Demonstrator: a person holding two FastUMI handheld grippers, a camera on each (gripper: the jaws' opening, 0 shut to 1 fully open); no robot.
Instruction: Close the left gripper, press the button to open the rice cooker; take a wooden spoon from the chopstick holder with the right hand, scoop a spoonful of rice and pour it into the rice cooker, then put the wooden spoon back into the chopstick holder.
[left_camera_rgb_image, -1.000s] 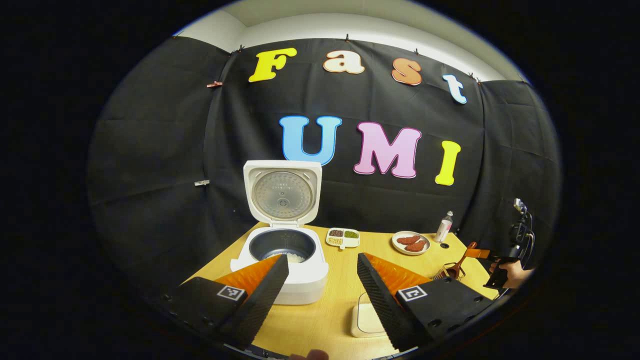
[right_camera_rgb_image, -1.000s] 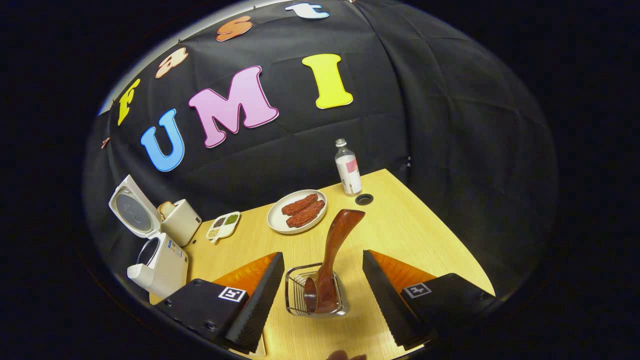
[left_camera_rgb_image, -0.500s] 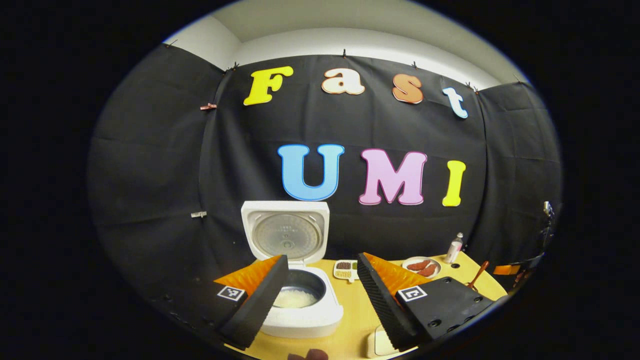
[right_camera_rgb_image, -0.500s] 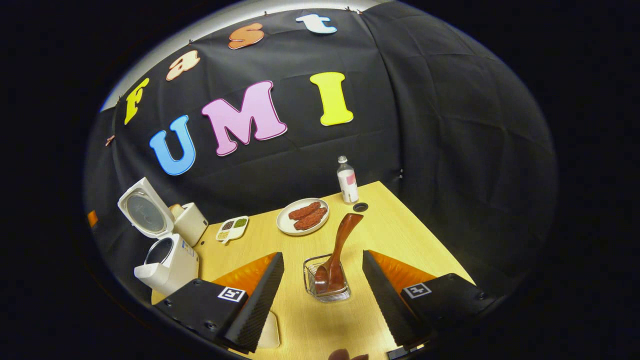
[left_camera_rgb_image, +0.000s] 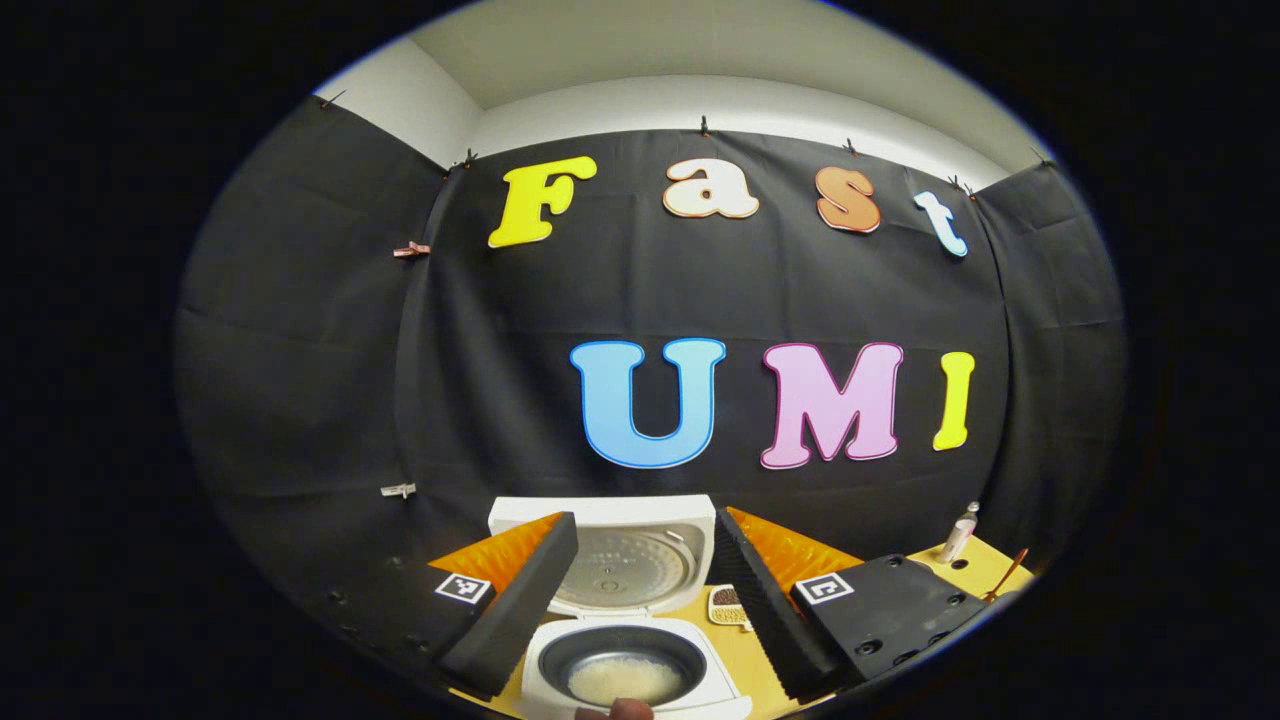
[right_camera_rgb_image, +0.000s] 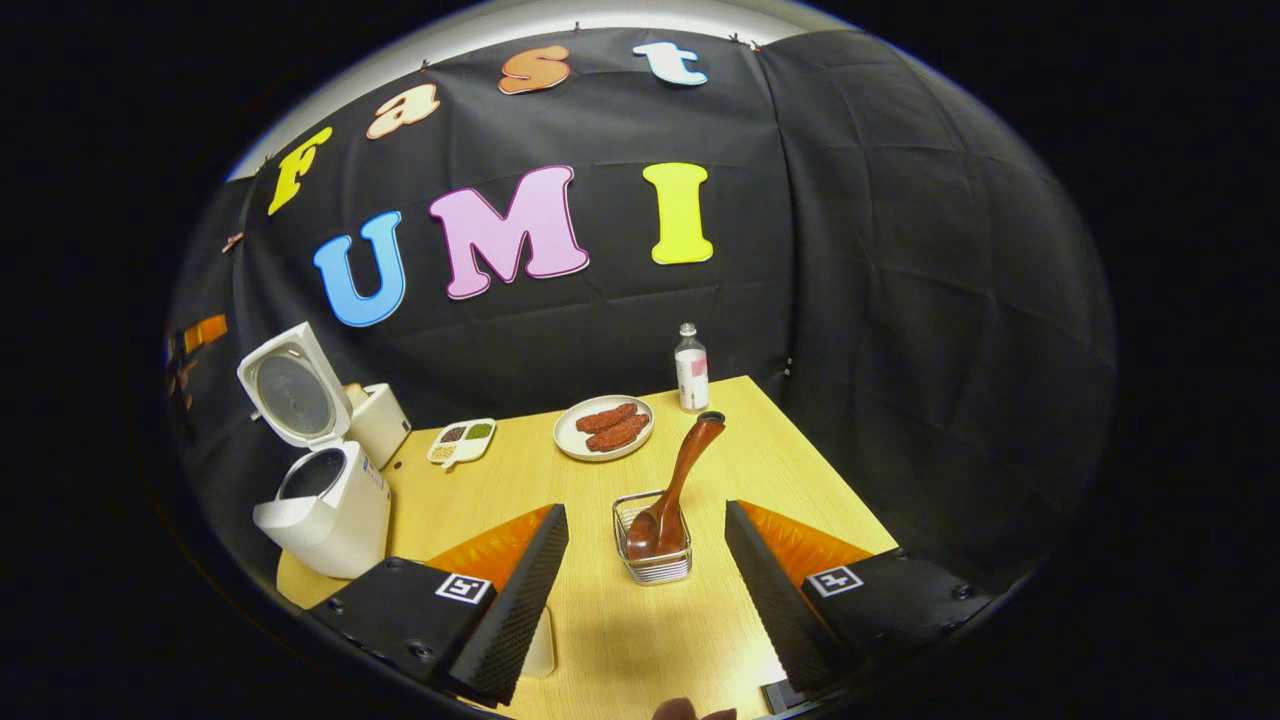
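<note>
The white rice cooker stands with its lid up, and white rice lies in its dark pot. My left gripper hangs open above the cooker, raised and holding nothing. In the right gripper view the rice cooker sits at the table's left edge. The wooden spoon stands bowl down in the wire chopstick holder, handle leaning up to the right. My right gripper is open, drawn back from the holder, which lies ahead between its fingers without touching them.
On the wooden table are a plate of red food, a small divided dish of grains, a bottle and a white toaster behind the cooker. A pale container sits by the right gripper's left finger.
Both grippers have pulled up and back from the table. The left gripper view now looks more at the wall; the holder with the spoon has grown smaller in the right gripper view.
</note>
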